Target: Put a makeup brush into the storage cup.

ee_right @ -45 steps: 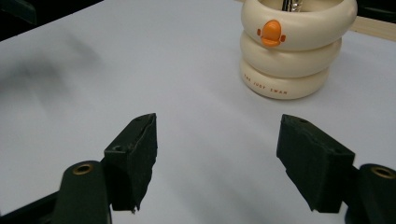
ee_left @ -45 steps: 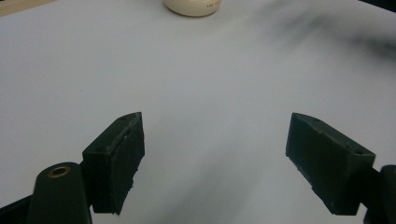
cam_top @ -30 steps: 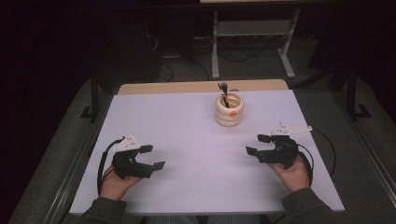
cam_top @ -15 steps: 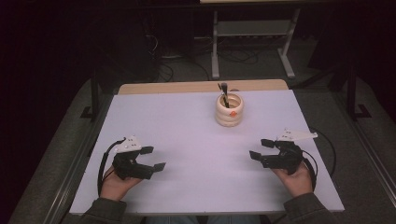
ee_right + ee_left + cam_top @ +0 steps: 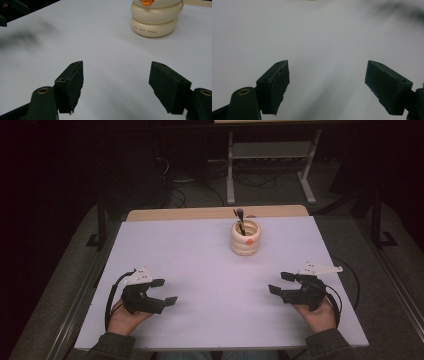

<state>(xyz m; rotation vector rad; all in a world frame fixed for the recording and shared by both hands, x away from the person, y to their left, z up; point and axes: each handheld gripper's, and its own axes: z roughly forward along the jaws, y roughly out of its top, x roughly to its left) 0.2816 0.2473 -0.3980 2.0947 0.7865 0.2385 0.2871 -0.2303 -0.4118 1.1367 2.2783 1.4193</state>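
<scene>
White tabletop point(image 5: 210, 270): we note left gripper point(image 5: 166, 291) and right gripper point(image 5: 280, 283) resting with jaws apart, cream ringed holder point(image 5: 245, 239) beyond them.

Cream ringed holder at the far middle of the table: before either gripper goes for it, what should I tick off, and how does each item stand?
1. Left gripper open: ok, jaws wide apart with nothing between them.
2. Right gripper open: ok, jaws wide apart, also without load.
3. Cream holder upright on the white table: ok.
4. Path from each gripper to the holder free: ok, bare tabletop between.
5. Dark utensil in the holder: standing up out of it; what it is, cannot tell.
6. Holder's weight or grip on the table: cannot tell.
</scene>
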